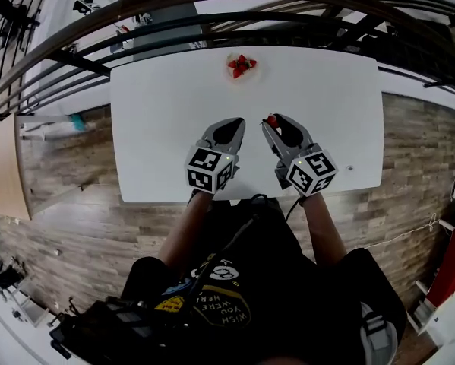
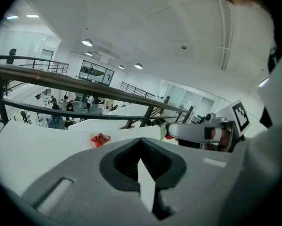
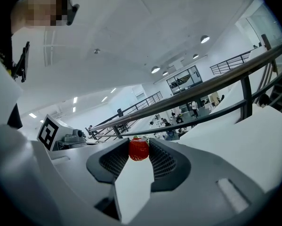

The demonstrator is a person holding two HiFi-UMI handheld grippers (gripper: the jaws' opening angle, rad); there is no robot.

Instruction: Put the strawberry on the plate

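The right claw (image 1: 270,120) grasps a small red strawberry (image 3: 139,149) over the white desk (image 1: 166,120), the left claw (image 1: 240,122) clenched empty beside it, the white round plate (image 1: 255,74) holding other strawberries (image 1: 241,64) near the far edge.

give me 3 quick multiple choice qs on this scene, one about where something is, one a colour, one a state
1. Where on the table is the plate?
A. near edge, by the person
B. far edge, about the middle
C. right near corner

2. What colour is the strawberry in the right tongs?
A. red
B. yellow
C. green

3. The left tongs are:
A. shut on a strawberry
B. wide open
C. shut, with nothing in them

Answers: B, the head view shows the plate at the far side. A, the right gripper view shows a red berry between the jaws. C, the left gripper view shows the jaws meeting with nothing between them.
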